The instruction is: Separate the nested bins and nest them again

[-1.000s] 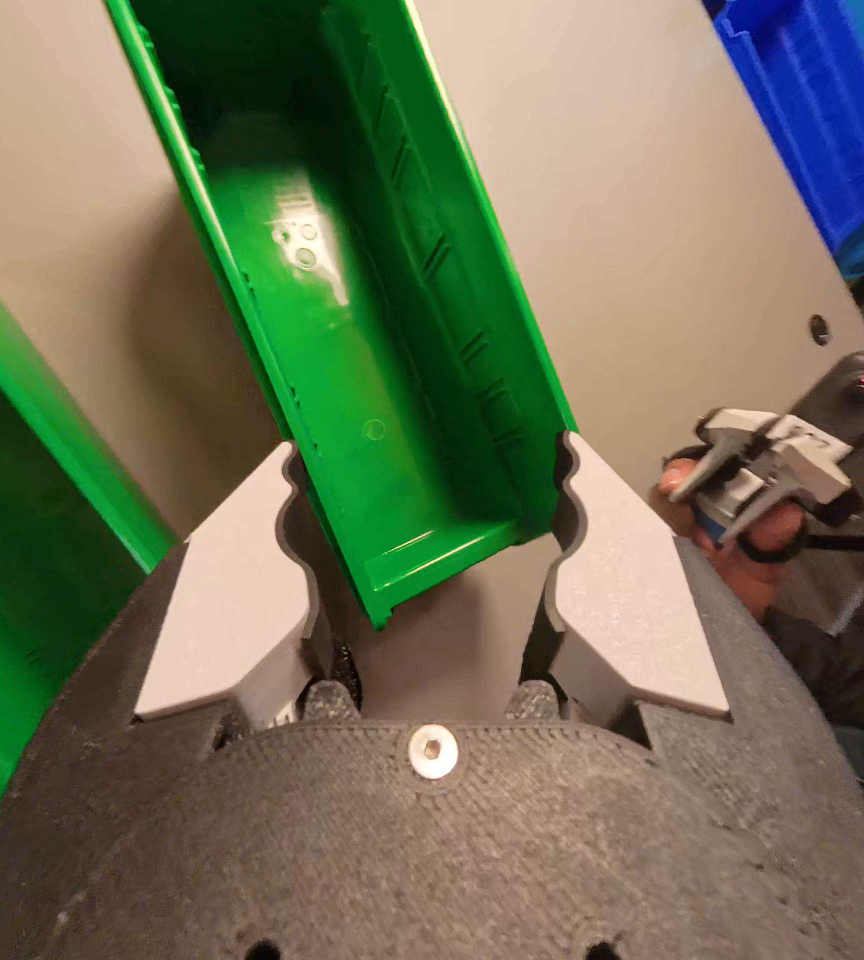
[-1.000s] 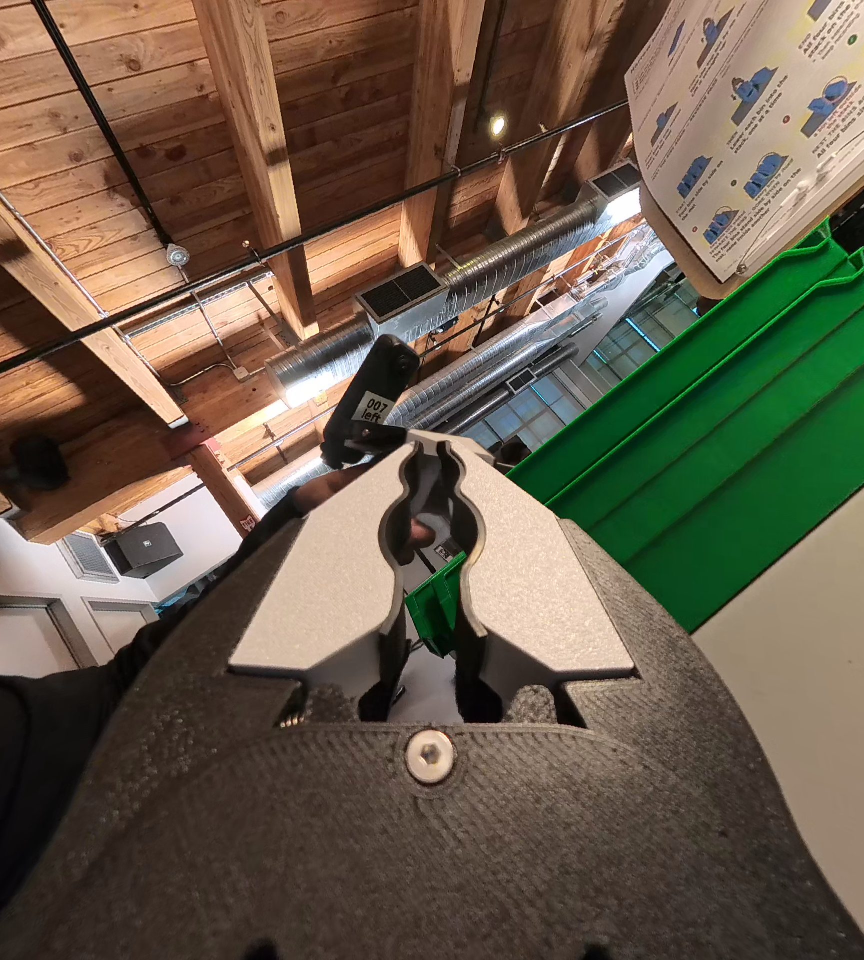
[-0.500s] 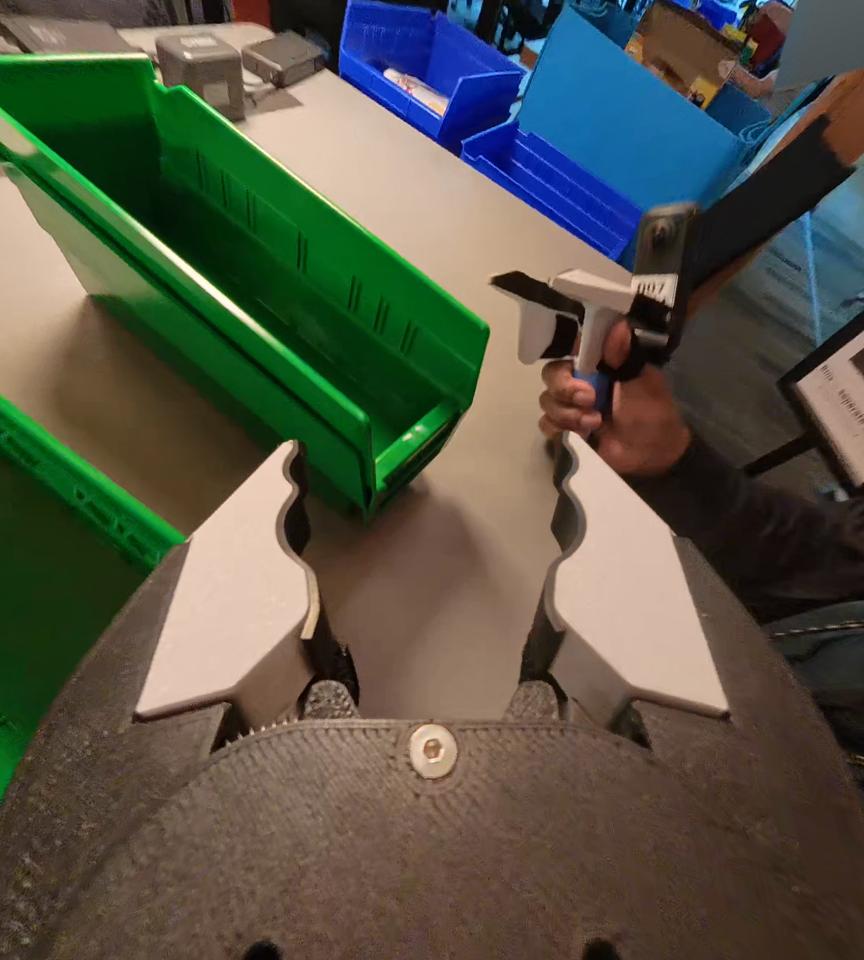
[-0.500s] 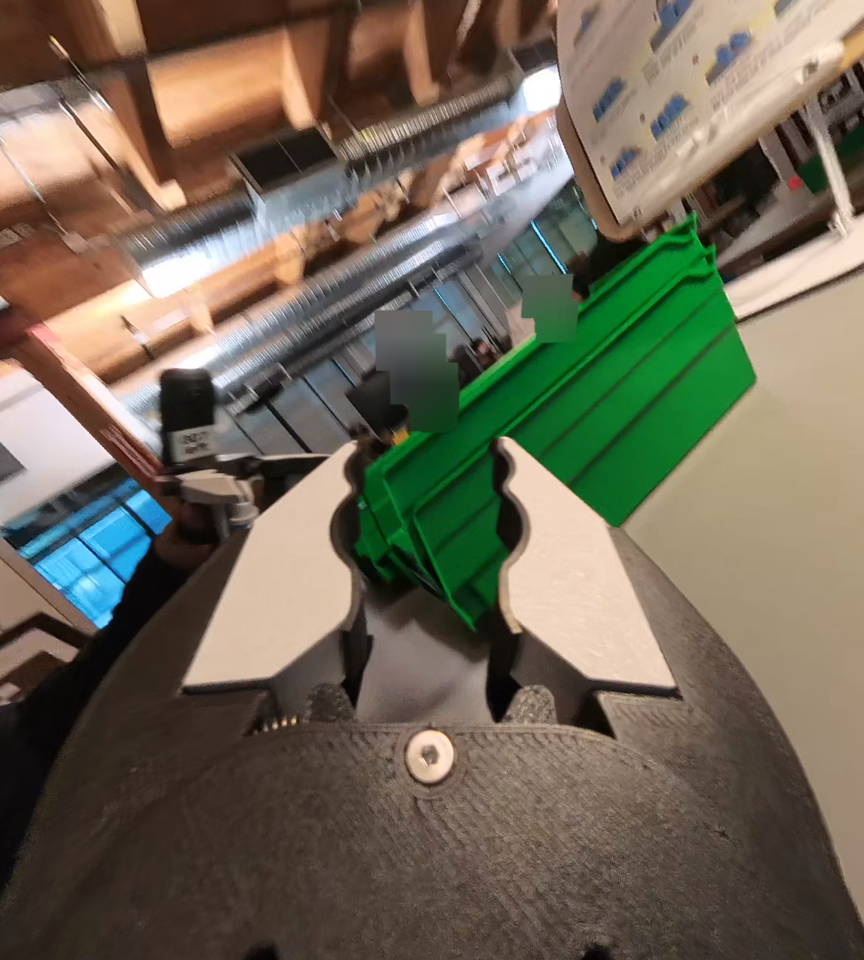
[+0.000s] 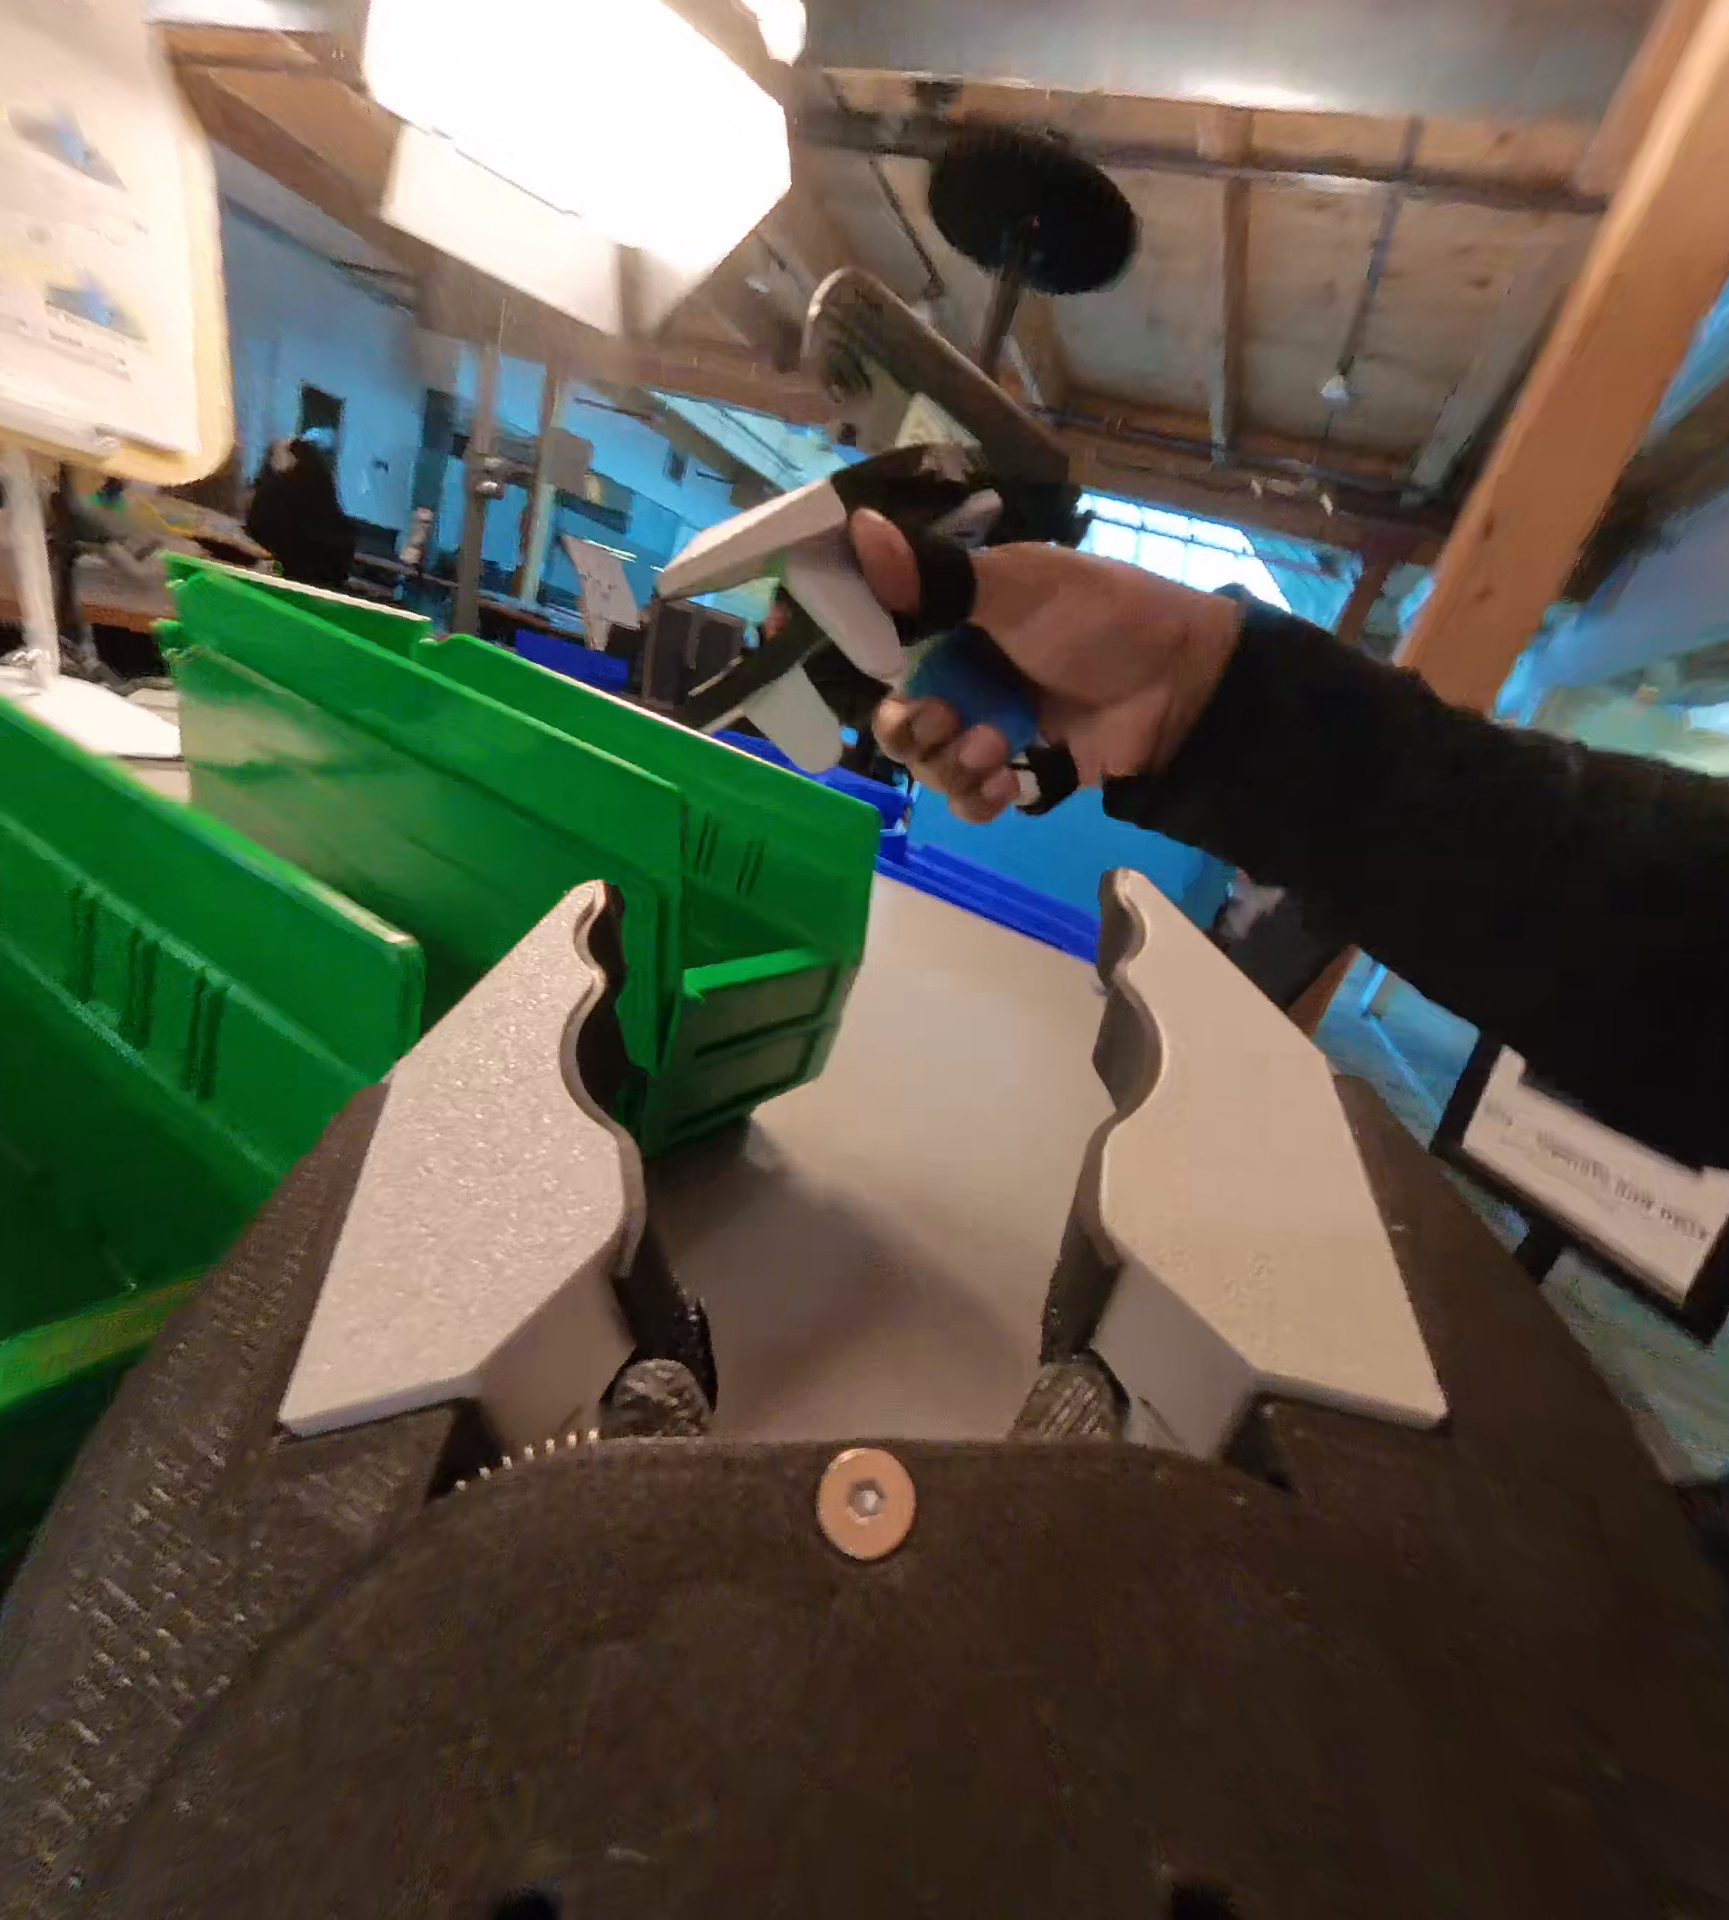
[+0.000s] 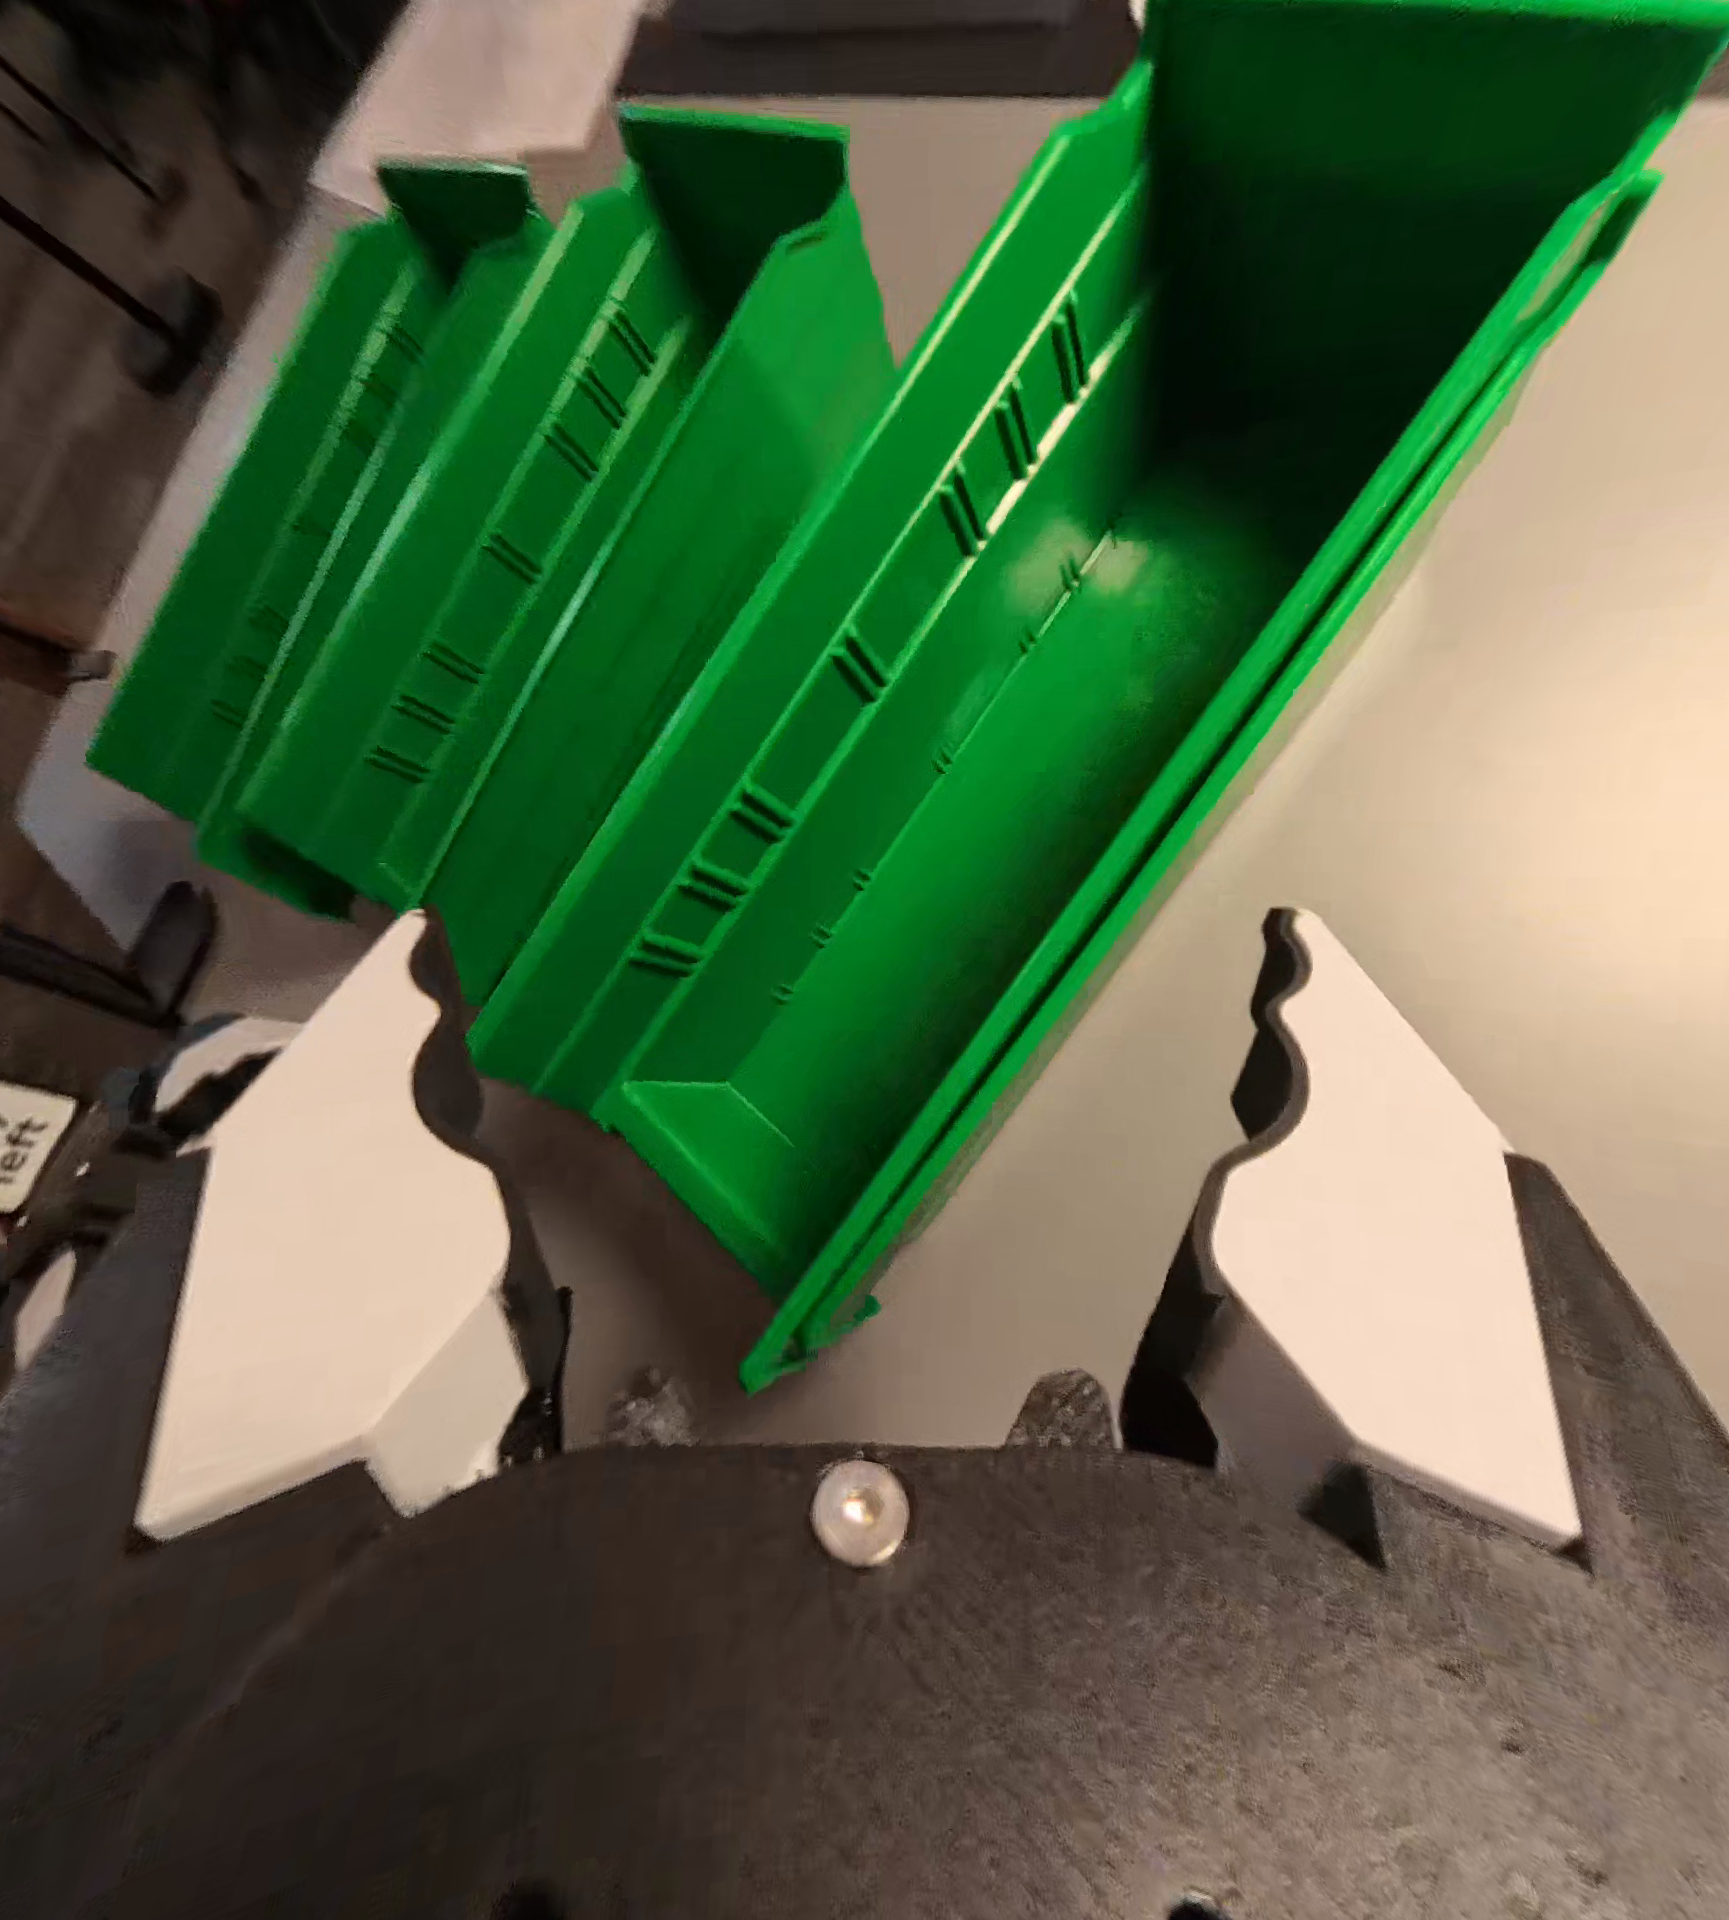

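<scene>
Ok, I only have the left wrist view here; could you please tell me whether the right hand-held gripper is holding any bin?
Observer: No. The right wrist view shows the right hand-held gripper spread wide above the nearest green bin, with nothing clamped between its fingers.
Operator: Thank you. Is anything inside that bin?
Observer: Nothing; its floor is bare apart from a spot of glare.
Operator: And what lies beside it?
Observer: Two further green bins lie side by side to its left on the table.
</scene>
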Demonstrator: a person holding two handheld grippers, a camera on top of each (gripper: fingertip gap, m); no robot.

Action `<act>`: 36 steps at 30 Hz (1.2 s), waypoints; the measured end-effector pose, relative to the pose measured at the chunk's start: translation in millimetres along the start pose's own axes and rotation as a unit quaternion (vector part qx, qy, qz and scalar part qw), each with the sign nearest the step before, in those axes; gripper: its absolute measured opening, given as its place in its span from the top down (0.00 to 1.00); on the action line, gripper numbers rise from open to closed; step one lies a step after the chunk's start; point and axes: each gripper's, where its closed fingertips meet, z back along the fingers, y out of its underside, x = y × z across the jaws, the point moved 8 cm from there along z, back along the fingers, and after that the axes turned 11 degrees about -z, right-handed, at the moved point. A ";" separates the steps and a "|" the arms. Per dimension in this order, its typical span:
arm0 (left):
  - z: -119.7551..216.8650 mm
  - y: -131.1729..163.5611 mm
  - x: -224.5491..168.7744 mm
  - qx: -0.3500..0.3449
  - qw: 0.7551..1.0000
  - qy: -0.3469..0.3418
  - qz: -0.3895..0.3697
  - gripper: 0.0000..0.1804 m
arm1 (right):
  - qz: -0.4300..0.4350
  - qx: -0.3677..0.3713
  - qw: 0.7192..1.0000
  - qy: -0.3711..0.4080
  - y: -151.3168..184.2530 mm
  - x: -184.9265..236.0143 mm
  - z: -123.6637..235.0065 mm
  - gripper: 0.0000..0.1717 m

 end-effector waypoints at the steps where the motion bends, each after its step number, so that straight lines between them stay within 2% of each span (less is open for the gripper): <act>1: 1.8 -1.5 1.3 -0.017 1.000 0.002 0.010 0.50 | -0.007 0.014 1.000 0.023 -6.5 1.5 -6.3 0.11; 6: 10.6 -4.6 1.5 -0.056 0.998 0.004 0.019 0.53 | -0.024 0.058 0.991 0.115 -32.4 5.0 -34.0 0.07; 14: 13.8 -4.9 6.1 -0.068 0.997 0.008 0.045 0.53 | -0.022 0.121 0.974 0.188 -36.7 12.8 -63.6 0.08; 16: 13.9 -4.8 6.6 -0.068 0.996 0.012 0.049 0.53 | -0.017 0.134 0.969 0.206 -34.4 10.4 -65.0 0.13; 18: 14.3 -4.8 7.2 -0.069 0.996 0.014 0.052 0.53 | -0.016 0.138 0.968 0.210 -33.6 8.4 -64.2 0.17; 25: 14.6 -4.5 7.7 -0.069 0.996 0.017 0.058 0.53 | -0.006 0.155 0.967 0.204 -31.2 8.8 -57.9 0.21; 36: 14.6 -4.2 8.4 -0.068 0.996 0.014 0.060 0.53 | 0.034 0.180 0.961 0.208 -30.2 17.0 -49.0 0.32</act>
